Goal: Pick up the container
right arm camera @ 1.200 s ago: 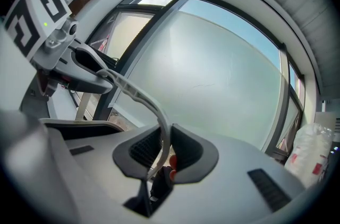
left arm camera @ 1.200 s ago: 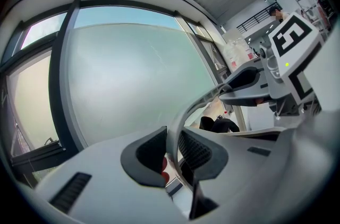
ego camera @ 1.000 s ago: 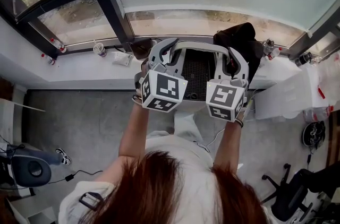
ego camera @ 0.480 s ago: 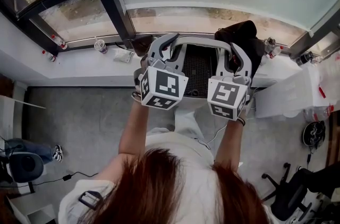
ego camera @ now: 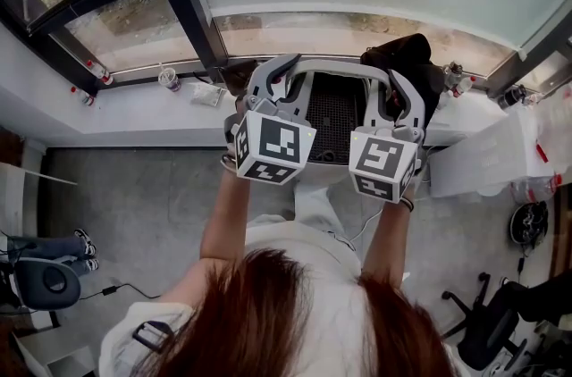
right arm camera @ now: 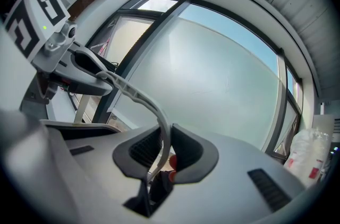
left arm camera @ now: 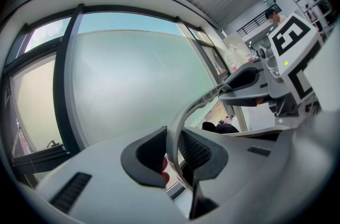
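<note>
The container, black mesh with a pale grey rim, is at the far window sill, pinched left and right.

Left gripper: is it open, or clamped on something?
The left gripper is clamped: its pads squeeze the container by its thin grey rim, from both sides.

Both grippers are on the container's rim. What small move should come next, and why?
Probably lift both hands together, slightly and level. The left gripper and right gripper each pinch the container by its thin rim at opposite ends, so uneven motion could twist it. The black bag also sits close beside it.
</note>
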Demonstrator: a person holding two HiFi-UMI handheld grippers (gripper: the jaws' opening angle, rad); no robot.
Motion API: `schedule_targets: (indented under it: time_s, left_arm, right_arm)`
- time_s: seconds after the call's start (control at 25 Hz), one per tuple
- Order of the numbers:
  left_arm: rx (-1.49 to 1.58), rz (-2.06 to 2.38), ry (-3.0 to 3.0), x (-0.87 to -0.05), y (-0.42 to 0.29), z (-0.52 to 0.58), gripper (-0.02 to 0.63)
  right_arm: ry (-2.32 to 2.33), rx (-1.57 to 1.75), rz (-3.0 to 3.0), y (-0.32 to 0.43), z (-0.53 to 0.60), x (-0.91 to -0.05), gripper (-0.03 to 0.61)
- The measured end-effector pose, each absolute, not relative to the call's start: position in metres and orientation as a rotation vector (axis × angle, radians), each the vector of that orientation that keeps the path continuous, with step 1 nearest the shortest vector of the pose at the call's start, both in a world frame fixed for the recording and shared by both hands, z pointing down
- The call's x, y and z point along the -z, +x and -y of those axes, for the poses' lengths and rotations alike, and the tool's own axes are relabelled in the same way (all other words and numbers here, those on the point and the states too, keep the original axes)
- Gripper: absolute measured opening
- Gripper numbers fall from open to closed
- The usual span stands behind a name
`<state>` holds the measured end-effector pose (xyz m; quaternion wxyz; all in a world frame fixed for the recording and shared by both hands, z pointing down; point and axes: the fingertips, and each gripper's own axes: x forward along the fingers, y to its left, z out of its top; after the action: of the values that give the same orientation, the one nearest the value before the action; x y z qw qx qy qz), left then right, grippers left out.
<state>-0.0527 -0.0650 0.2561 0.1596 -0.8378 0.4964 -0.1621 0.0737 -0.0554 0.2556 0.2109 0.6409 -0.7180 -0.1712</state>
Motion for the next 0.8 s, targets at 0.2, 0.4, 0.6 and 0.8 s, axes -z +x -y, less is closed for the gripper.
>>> schedule_targets:
  time_s: [0.2, 0.4, 0.6, 0.8]
  left_arm:
    - [0.458, -1.415, -2.397, -0.2541, -0.0535, 0.0652, 0.072]
    - [0.454, -1.412, -2.401, -0.2553, -0.0534, 0.0638, 0.072]
    - [0.445, -1.413, -2.404, -0.2532, -0.0542, 0.0639, 0.072]
    - [0.429, -1.417, -2.407, -0.2511, -0.0591, 0.0650, 0.072]
  right_arm:
    - [1.782, 0.484, 2.000, 0.0717, 0.0557, -0.2533, 0.071]
    - [1.789, 0.474, 1.980, 0.0738, 0.0527, -0.2546, 0.071]
    - [1.785, 0.491, 1.984, 0.0717, 0.0543, -0.2511, 0.071]
    - [1.785, 0.494, 1.974, 0.0684, 0.0552, -0.2485, 0.071]
